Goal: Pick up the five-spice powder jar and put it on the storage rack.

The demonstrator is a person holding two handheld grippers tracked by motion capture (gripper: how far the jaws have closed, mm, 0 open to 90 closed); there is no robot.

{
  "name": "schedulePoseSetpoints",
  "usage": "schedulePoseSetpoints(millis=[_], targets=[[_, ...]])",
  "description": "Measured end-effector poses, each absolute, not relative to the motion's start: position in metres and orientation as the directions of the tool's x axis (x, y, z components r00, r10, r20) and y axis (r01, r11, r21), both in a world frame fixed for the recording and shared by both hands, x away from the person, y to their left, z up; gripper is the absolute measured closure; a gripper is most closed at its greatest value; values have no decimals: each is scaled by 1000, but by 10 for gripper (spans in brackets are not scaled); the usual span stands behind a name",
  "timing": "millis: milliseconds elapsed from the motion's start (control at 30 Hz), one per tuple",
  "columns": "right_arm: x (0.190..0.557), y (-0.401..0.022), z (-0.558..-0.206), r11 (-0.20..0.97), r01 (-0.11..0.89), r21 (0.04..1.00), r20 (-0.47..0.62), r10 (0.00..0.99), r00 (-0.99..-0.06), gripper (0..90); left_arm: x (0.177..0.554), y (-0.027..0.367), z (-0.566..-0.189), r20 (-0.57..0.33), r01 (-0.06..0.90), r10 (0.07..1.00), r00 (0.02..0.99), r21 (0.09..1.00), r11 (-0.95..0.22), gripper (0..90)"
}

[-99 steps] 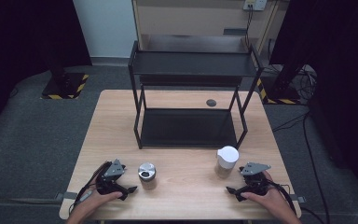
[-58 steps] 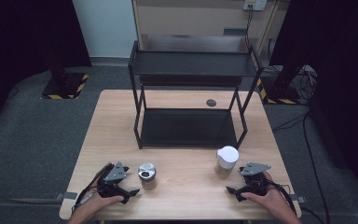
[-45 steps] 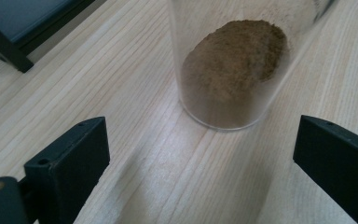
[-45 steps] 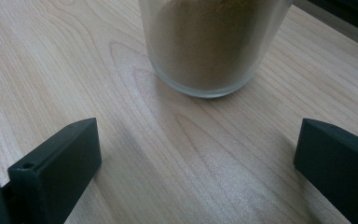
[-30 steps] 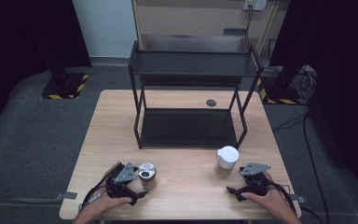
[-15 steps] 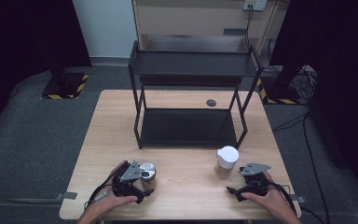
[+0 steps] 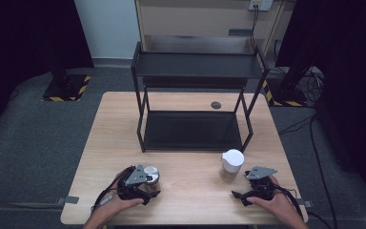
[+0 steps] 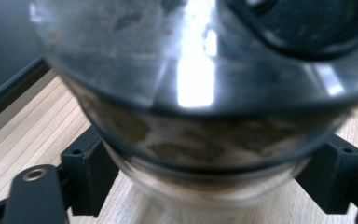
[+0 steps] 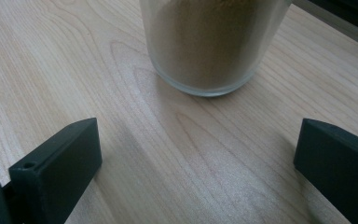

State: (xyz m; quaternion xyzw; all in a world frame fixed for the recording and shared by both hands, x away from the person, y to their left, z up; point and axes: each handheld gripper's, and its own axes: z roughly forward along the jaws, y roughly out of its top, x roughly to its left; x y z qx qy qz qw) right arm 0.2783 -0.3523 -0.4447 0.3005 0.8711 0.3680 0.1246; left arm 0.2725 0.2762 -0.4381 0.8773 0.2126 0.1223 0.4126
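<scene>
A small glass jar with a shiny metal lid stands near the table's front left. My left gripper has just been closing around it. In the left gripper view the jar looms very close, and both black pads sit against its glass sides. At the front right stands a taller glass jar of tan powder with a white lid. My right gripper rests just in front of it. In the right gripper view that jar is ahead of the wide-apart jaws of the right gripper, with bare wood between them.
A black two-tier metal rack stands across the middle and back of the wooden table. A small dark disc lies on the table under the rack. Bare wood stretches between the two jars.
My left gripper moved right along the front edge to the metal-lidded jar and its jaws closed onto it. The right gripper and the white-lidded jar have stayed put.
</scene>
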Motion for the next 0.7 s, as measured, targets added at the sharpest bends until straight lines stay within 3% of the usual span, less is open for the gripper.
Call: schedulePoseSetpoints(millis=[200, 700], targets=[[278, -353, -445, 549, 431, 716, 4, 615, -789, 14, 274, 281, -441, 16, 283, 477, 879, 787, -548, 285], [278, -353, -445, 549, 431, 716, 4, 615, -789, 14, 285, 272, -430, 39, 251, 441, 897, 774, -581, 294]])
